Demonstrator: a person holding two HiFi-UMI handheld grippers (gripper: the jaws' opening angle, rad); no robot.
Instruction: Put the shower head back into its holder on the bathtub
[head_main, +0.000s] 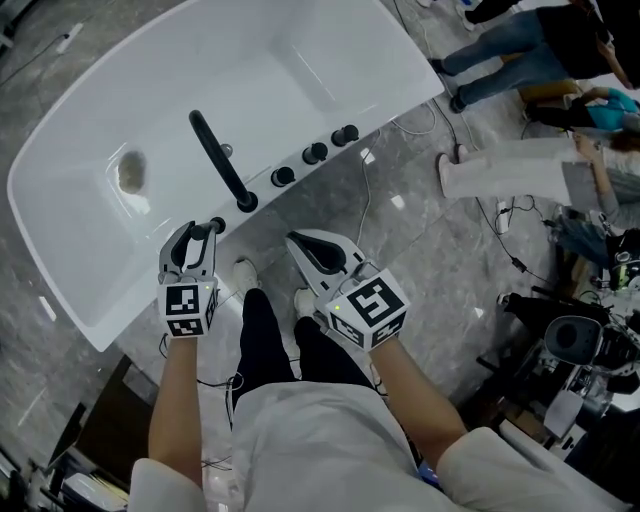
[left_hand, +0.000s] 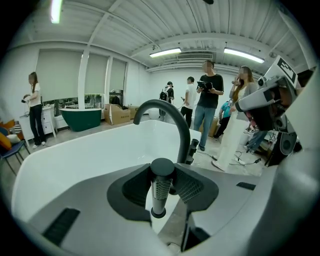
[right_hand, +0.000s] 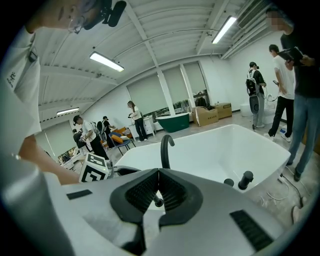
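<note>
The white bathtub fills the floor ahead. At its near rim, the left gripper grasps the slim black shower head. It stands upright, long axis near vertical, capped end up. The right gripper is beside it, jaws clenched on nothing.

head view: aimed steeply down from above the tub | left gripper view: held low, close to the spout, faced across the tub | right gripper view: set farther back — spout and tub shared by all
</note>
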